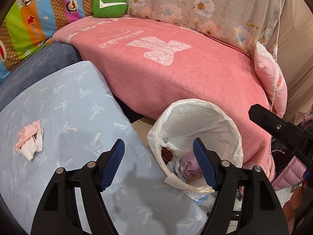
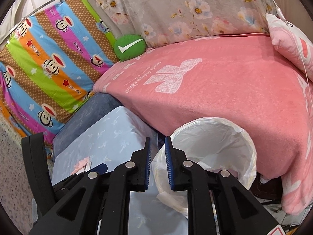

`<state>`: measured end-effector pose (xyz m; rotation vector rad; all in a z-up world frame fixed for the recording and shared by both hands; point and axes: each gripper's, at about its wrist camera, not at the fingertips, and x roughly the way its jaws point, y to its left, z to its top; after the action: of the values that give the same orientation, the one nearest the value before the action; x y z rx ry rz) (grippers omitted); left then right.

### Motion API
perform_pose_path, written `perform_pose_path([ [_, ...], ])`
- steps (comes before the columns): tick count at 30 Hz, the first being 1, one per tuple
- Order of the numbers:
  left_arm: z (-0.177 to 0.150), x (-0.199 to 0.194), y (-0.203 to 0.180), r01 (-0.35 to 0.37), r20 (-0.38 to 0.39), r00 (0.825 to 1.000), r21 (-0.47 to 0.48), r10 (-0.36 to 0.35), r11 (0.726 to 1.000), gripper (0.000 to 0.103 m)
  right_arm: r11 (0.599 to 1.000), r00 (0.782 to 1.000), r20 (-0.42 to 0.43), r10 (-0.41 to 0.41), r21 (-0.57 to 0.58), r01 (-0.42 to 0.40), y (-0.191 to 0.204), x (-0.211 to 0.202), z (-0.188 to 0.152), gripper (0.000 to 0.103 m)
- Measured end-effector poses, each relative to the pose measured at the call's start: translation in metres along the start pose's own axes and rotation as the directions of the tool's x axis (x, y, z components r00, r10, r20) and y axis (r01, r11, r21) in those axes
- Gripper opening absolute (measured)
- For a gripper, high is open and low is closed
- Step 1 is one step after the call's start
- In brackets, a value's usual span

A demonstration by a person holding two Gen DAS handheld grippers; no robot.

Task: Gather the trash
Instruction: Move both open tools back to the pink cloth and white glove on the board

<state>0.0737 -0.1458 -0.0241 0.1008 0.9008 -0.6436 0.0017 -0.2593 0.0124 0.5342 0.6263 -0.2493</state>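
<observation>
My left claw is spread wide, nothing between the blue pads, hanging over the near rim of the trash bin. The bin is lined with a white bag and sits just ahead of this claw, slightly to its right, pushed up against the pink blanket. Inside the bin, low down near my right pad: a dark red crumpled bit and a mauve wad, both already in.

Left of the left claw and a bit ahead, a pink and white crumpled scrap lies on the pale blue palm-print cushion, apart from the bin, not touched by anything. Tip of my other tool pokes in from the right edge.

My right claw has only a narrow gap between its pads, nothing pinched in it. From this claw the bin is just ahead to the right, rim close to the right finger. The same scrap shows down to the left, partly hidden behind the left tool's finger, on the blue cushion.

Beyond both claws: green check-mark pillow, monkey-print striped bedding, floral cover, small pink pillow far right
</observation>
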Motion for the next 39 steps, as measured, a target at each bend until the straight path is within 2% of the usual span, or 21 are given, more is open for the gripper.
perform_pose_path([
  [17, -0.012, -0.015, 0.060, -0.058, 0.009, 0.998, -0.105, 0.059, 0.993, 0.069, 0.994, 0.995, -0.085, 0.050, -0.092, -0.058, 0.057, 0.031, -0.021, 0.017],
  [22, -0.019, -0.019, 0.087, -0.086, 0.002, 0.996, -0.152, 0.087, 0.985, 0.069, 0.989, 0.991, -0.117, 0.069, -0.124, -0.084, 0.078, 0.043, -0.030, 0.017],
  [25, -0.024, -0.023, 0.104, -0.108, -0.002, 0.994, -0.175, 0.110, 0.979, 0.069, 0.985, 0.988, -0.132, 0.079, -0.142, -0.098, 0.093, 0.050, -0.036, 0.023],
  [39, -0.044, -0.039, 0.177, -0.169, -0.016, 0.985, -0.278, 0.171, 0.946, 0.069, 0.960, 0.968, -0.225, 0.114, -0.226, -0.165, 0.162, 0.086, -0.067, 0.023],
])
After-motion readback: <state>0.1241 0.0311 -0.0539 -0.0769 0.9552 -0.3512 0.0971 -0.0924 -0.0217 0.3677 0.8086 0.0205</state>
